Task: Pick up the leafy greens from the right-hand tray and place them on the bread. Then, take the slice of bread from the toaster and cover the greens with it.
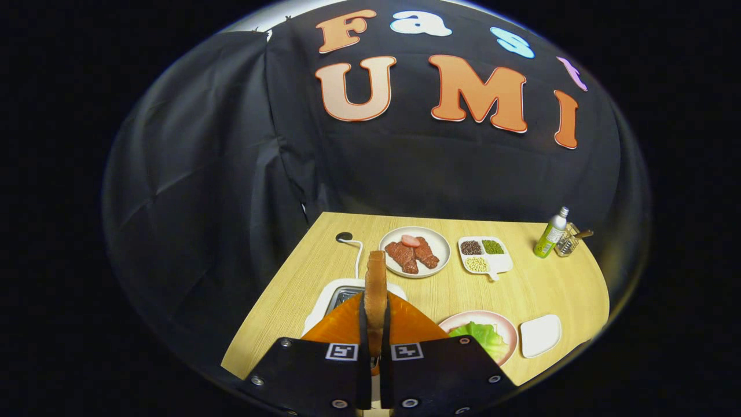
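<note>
one gripper (375, 341), fingers clamped on a slice of bread (375, 292) held upright on edge between them, above a white toaster (324, 301) with a cord (358, 252) running back. just right of the fingers: pink plate (508, 330) carrying leafy greens (483, 337); beside it, a white tray (540, 335). farther back on the wooden table (544, 284): plate of meat slices (414, 251), divided dish of beans (485, 253), green bottle (550, 234), small glass holder (568, 242).
</note>
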The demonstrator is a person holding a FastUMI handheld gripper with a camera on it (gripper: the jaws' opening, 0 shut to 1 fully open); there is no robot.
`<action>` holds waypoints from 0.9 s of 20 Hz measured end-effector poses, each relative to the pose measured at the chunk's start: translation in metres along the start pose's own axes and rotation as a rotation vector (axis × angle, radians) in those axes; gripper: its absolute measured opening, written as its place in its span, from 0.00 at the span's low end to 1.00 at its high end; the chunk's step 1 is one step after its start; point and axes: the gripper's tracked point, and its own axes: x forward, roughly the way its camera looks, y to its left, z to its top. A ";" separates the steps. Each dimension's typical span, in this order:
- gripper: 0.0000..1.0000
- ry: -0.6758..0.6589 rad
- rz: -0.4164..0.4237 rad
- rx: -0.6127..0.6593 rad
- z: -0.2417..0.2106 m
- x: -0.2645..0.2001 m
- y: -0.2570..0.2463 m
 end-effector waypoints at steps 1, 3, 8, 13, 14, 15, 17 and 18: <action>0.06 -0.008 0.000 0.002 0.004 -0.002 -0.002; 0.06 -0.030 -0.019 -0.018 0.012 -0.004 -0.011; 0.06 -0.056 -0.016 0.017 0.024 -0.012 -0.026; 0.06 -0.061 -0.035 0.062 0.026 -0.020 -0.060; 0.06 -0.060 -0.045 0.065 0.024 -0.021 -0.067; 0.06 -0.060 -0.052 0.068 0.023 -0.021 -0.076; 0.06 -0.052 -0.067 0.087 0.018 -0.023 -0.093; 0.06 -0.047 -0.075 0.099 0.014 -0.023 -0.101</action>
